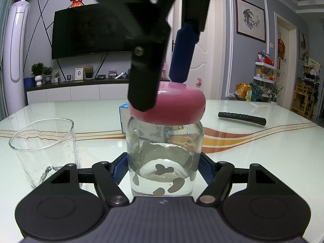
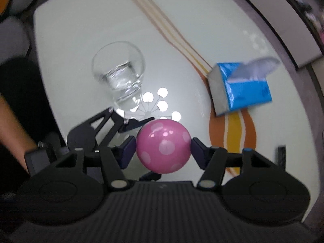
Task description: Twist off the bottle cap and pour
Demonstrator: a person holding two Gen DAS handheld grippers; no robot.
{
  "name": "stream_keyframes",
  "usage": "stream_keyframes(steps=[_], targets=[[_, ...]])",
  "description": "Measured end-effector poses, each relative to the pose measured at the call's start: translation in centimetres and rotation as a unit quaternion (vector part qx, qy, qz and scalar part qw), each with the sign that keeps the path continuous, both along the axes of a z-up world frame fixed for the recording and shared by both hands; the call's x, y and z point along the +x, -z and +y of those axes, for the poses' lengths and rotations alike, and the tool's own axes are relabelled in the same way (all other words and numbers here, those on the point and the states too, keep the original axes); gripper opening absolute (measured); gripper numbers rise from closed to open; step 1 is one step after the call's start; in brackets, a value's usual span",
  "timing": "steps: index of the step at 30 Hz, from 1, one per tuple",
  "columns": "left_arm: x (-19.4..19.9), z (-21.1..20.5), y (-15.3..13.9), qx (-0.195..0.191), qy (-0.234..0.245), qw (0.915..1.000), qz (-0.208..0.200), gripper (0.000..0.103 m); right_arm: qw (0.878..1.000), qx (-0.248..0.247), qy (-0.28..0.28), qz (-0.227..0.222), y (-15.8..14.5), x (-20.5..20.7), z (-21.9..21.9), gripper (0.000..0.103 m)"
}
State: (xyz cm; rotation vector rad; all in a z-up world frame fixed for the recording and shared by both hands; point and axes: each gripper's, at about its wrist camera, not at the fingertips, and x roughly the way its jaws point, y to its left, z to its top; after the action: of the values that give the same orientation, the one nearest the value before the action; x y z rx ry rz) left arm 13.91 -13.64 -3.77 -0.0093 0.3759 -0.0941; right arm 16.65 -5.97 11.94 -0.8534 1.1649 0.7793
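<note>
Right wrist view, right tool point(image 2: 163, 148) apparently gripping pink cap point(image 2: 163, 145), left tool point(image 1: 163, 167) clamping bottle point(image 1: 163, 158)

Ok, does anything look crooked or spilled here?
The pink cap sits tilted on the bottle, its left side lower, with the right gripper clamped on it. No spill shows on the table.

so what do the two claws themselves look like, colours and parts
Both match. The left claw has black linkage arms with silver pivot screws, two round black discs at its base, a ribbed grey body between them, and ribbed blue finger pads. The right claw has the same build, with darker blue pads. No cables or markings are visible on either.
</note>
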Motion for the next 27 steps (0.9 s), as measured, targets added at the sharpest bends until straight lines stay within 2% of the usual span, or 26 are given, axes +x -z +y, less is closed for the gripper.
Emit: stream_keyframes(steps=[4,8,11,14,16,17,19,20,22,23,27], targets=[[0.0,0.0,0.1,0.001,0.001,1.0000,0.000,0.074,0.998,-0.009,-0.062,-0.011,0.0,-0.7,0.1,0.059],[0.0,0.3,0.0,0.000,0.003,1.0000,0.001,0.074,0.997,-0.018,-0.071,-0.022,0.2,-1.1,-0.1,0.061],[0.0,0.3,0.0,0.000,0.002,1.0000,0.001,0.074,0.996,-0.025,-0.075,-0.029,0.3,-1.4,-0.3,0.076],[0.0,0.2,0.0,0.000,0.002,1.0000,0.002,0.074,1.000,0.007,-0.022,-0.018,-1.0,-0.5,-0.3,0.077],[-0.1,0.1,0.0,0.000,0.002,1.0000,0.001,0.074,0.996,0.066,0.064,0.005,-2.1,0.8,-1.2,0.078],[-0.1,0.1,0.0,0.001,0.002,1.0000,0.001,0.074,0.991,0.087,0.098,0.013,-2.4,1.2,-1.5,0.079],[-0.1,0.1,0.0,0.001,0.002,1.0000,0.002,0.074,0.961,0.148,0.227,0.049,-2.8,2.8,-3.1,0.080],[-0.1,0.1,0.0,0.001,0.001,1.0000,0.002,0.074,0.949,0.161,0.264,0.064,-2.7,3.2,-3.5,0.081],[-0.1,0.1,0.0,0.001,0.001,1.0000,0.002,0.074,0.914,0.177,0.357,0.080,-2.1,4.2,-4.6,0.084],[-0.1,0.1,0.0,0.001,0.002,1.0000,0.002,0.074,0.907,0.170,0.378,0.075,-1.8,4.4,-4.7,0.084],[0.0,0.4,-0.1,0.000,0.003,1.0000,0.003,0.074,0.897,0.141,0.412,0.071,-0.5,4.6,-4.3,0.084]])
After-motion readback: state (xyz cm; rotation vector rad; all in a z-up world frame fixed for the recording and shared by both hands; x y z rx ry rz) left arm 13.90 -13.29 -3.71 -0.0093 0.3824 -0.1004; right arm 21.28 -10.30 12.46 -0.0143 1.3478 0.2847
